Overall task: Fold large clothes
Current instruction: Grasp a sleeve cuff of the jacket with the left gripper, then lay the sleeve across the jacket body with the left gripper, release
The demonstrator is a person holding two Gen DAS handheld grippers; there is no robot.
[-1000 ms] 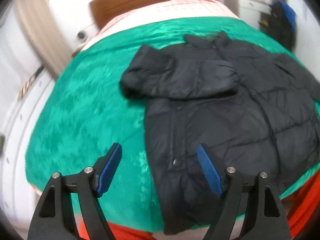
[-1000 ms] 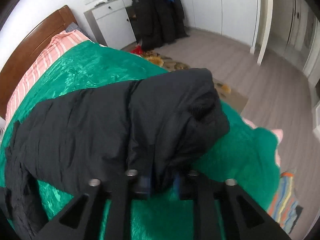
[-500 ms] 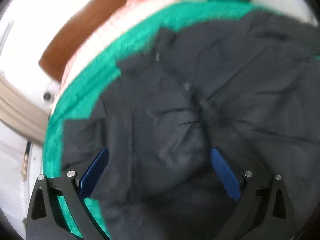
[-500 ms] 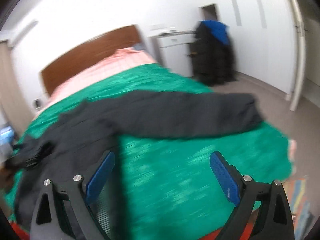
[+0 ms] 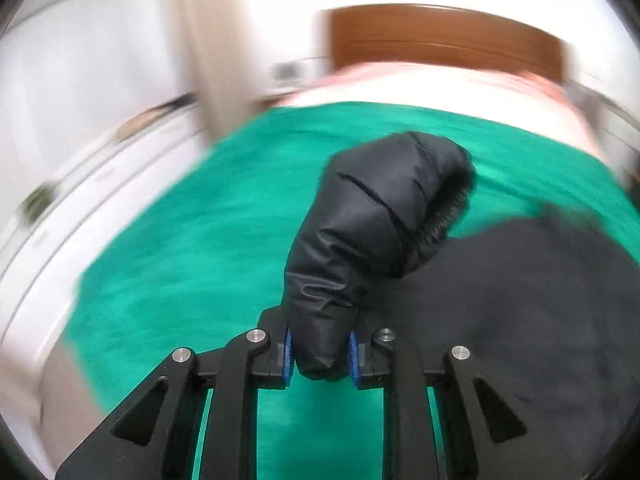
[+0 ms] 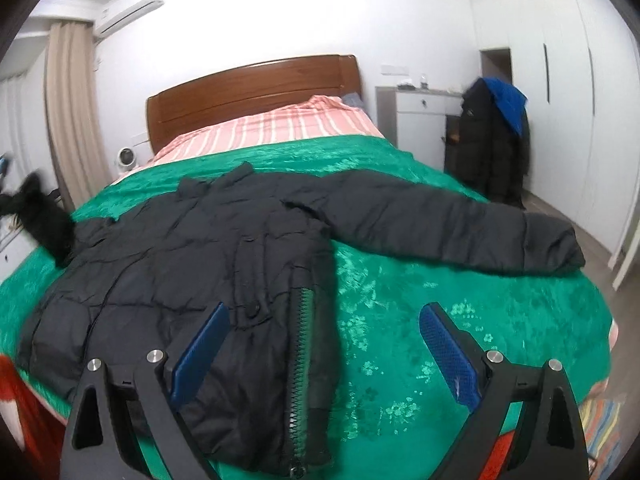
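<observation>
A large black puffer jacket (image 6: 192, 248) lies spread on the green bedspread (image 6: 420, 312), zipper edge toward me. Its right sleeve (image 6: 448, 220) stretches out flat to the right. My right gripper (image 6: 324, 352) is open and empty, held above the jacket's front hem and zipper. My left gripper (image 5: 320, 354) is shut on the jacket's left sleeve (image 5: 372, 224) and holds it lifted above the bedspread (image 5: 192, 256), cuff end pointing away. The lifted sleeve also shows at the far left of the right wrist view (image 6: 36, 216).
A wooden headboard (image 6: 248, 88) and pink striped bedding (image 6: 280, 124) lie at the far end of the bed. A white cabinet (image 6: 420, 120) and hanging dark coats (image 6: 496, 140) stand to the right. A curtain (image 6: 68, 120) hangs at the left.
My right gripper let go of the right sleeve, which now lies stretched out flat, and has pulled back, open. My left gripper went from open to shut on the left sleeve and lifted it.
</observation>
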